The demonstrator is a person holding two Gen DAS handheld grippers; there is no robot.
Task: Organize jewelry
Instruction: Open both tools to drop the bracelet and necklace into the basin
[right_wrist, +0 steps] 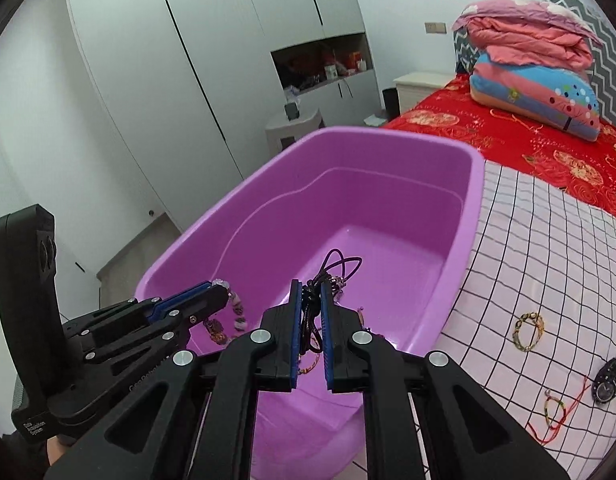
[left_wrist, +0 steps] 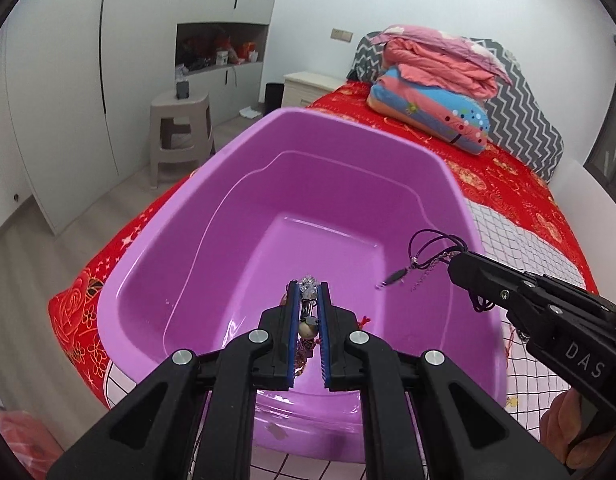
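A purple plastic tub [left_wrist: 340, 152] [right_wrist: 472, 184] stands on the bed. My left gripper [left_wrist: 309, 288] [right_wrist: 224, 292] hangs over the tub's near side, shut on a beaded bracelet [left_wrist: 308, 322] [right_wrist: 238, 312] with clear and patterned beads. My right gripper [right_wrist: 310, 286] [left_wrist: 454, 266] is also above the tub, to the right, shut on a black cord necklace [right_wrist: 340, 268] [left_wrist: 432, 244] whose loops and small silver chain dangle over the tub's floor. Both point steeply down into the tub.
On the checked white sheet [right_wrist: 540, 248] right of the tub lie a gold bracelet [right_wrist: 529, 331], a dark watch [right_wrist: 607, 382] and a red string bracelet [right_wrist: 558, 414]. Folded quilts [left_wrist: 440, 80] sit at the bed's head. A grey stool [left_wrist: 180, 128] and wardrobes stand left.
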